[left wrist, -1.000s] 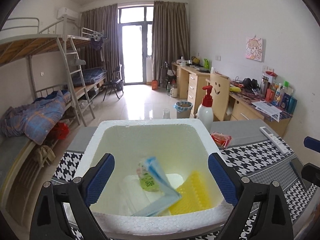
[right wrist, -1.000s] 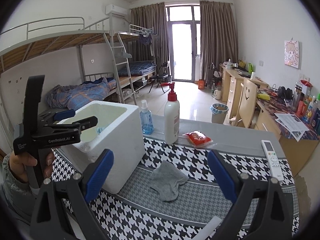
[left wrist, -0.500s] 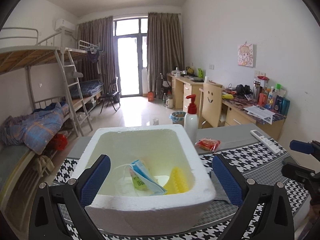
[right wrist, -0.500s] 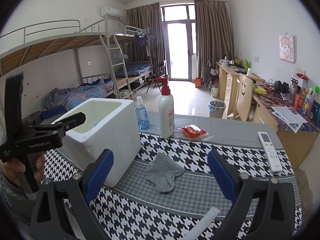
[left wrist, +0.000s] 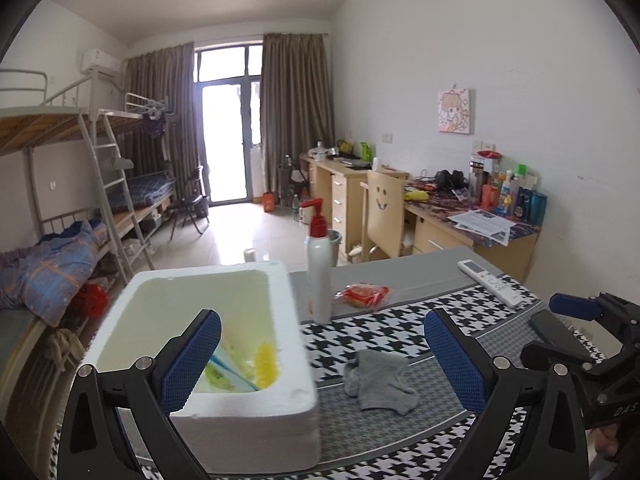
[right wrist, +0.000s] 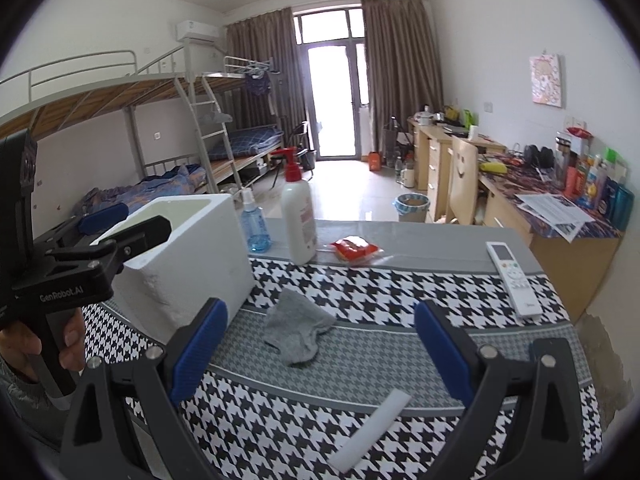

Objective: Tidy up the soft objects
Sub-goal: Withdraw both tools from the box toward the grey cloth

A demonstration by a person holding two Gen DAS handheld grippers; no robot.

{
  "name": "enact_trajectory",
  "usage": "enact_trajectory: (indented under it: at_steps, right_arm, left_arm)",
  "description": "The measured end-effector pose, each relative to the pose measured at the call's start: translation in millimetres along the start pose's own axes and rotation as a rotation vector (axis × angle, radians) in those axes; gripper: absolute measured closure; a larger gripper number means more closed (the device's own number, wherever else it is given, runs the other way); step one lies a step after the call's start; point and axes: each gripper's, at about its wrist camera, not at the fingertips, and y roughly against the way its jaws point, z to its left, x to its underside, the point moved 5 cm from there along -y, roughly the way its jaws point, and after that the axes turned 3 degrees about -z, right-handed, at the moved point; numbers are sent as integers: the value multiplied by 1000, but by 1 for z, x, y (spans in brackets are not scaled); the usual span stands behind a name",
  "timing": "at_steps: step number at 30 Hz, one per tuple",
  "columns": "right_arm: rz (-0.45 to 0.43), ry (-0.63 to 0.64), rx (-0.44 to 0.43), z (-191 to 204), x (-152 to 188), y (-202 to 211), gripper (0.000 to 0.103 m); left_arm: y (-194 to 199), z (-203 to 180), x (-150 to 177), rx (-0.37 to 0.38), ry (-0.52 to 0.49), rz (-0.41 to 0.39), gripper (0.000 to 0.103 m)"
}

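Observation:
A white foam box (left wrist: pixel 208 320) stands on the left of the houndstooth table; it also shows in the right wrist view (right wrist: pixel 188 264). Inside it lie a blue-edged packet (left wrist: pixel 230 370) and a yellow sponge (left wrist: pixel 266 364). A crumpled grey sock (left wrist: pixel 380 380) lies on the cloth right of the box, also in the right wrist view (right wrist: pixel 298 328). My left gripper (left wrist: pixel 320 364) is open and empty, above the box's near right corner. My right gripper (right wrist: pixel 320 356) is open and empty, just short of the sock.
A white pump bottle (right wrist: pixel 298 220) and a blue spray bottle (right wrist: pixel 254 226) stand behind the box. A red snack packet (right wrist: pixel 354 250) and a white remote (right wrist: pixel 514 278) lie farther back. A white foam strip (right wrist: pixel 370 426) lies near the table's front. A desk and a chair stand at the right.
My left gripper has pulled back from over the box and swung right, so the sock now shows. My right gripper has moved a little closer to the sock.

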Motion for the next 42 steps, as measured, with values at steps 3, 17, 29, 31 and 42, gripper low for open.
enact_trajectory:
  at_steps: [3,17,29,31,42]
  right_arm:
    - [-11,-20,23,-8,3,7,6]
    - [-20,-85,106,-37,19,23,6]
    - [-22,-93,142,-47,25,27,6]
    - [-23,-99,142,-48,27,27,6]
    - [-10,-106,189,-48,34,27,6]
  left_arm:
    - [-2,-13,-1,15,-25,-6,1]
    - [-26,-52,5,76,-32,30,1]
    - [-44,-66,12,78,-28,63,1]
    - [-47,-68,13,81,-31,69,1]
    - [-60,-77,21,93,-22,95,1]
